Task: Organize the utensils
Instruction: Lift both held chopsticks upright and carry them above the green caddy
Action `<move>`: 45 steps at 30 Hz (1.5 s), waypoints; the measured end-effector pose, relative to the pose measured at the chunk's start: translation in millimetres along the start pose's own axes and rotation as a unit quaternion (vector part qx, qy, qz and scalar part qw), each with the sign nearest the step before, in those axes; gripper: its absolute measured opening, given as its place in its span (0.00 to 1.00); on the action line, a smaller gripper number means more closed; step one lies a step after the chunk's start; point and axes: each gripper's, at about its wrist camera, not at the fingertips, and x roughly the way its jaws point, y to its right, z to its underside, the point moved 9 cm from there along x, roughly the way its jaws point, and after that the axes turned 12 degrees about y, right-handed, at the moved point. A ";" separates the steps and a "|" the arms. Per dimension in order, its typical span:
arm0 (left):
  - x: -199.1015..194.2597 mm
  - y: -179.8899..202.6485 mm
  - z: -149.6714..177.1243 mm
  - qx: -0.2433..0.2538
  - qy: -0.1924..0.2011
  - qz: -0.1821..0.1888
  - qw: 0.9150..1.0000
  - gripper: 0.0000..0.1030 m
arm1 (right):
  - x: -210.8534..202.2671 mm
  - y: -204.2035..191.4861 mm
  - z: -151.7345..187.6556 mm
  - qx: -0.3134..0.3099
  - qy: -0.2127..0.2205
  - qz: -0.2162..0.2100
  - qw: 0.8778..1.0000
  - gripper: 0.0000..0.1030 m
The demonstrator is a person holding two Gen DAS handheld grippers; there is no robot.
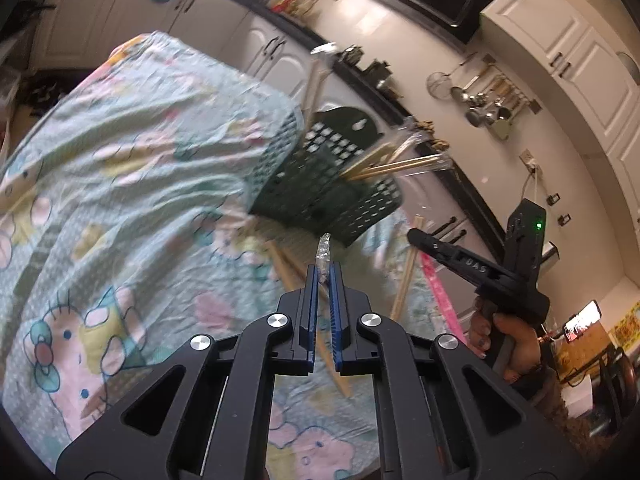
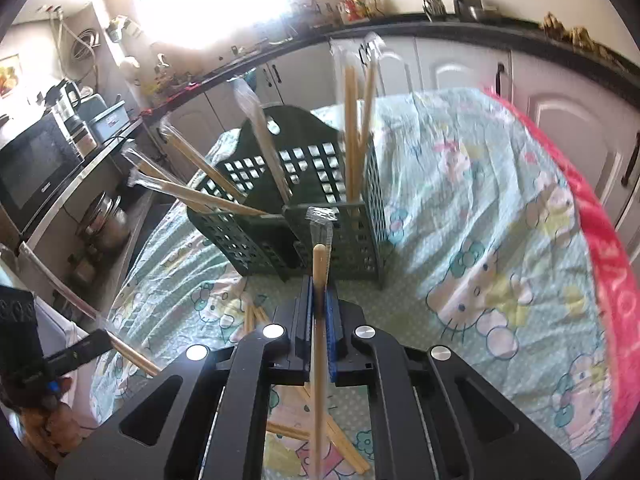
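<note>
Several wrapped chopsticks already stand in the green basket (image 2: 320, 200), while a few lie loose on the patterned cloth (image 2: 480, 208) in front of it. The left gripper (image 1: 325, 276) and right gripper (image 2: 320, 292) are each clamped on one wrapped chopstick (image 2: 320, 264). Above the basket is open room, apart from the sticks leaning out.

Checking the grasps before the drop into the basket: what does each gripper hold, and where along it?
Left gripper: a wrapped chopstick pair, pinched near its wrapper-tipped end. Right gripper: another wrapped pair, likewise gripped close below its top end.
</note>
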 end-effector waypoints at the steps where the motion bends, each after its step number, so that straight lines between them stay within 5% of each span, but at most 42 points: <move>1: 0.5 6.4 -1.4 0.007 0.000 0.005 1.000 0.02 | -2.8 -1.7 -2.8 -0.007 0.004 0.001 1.000 0.06; 24: 13.2 102.3 -53.2 0.090 0.046 0.055 0.993 0.02 | -61.6 -30.3 -56.7 -0.072 0.094 -0.002 0.993 0.06; 45: -3.7 176.3 -159.2 0.137 0.143 0.089 0.976 0.02 | -104.6 -47.8 -137.0 -0.096 0.199 -0.002 0.975 0.06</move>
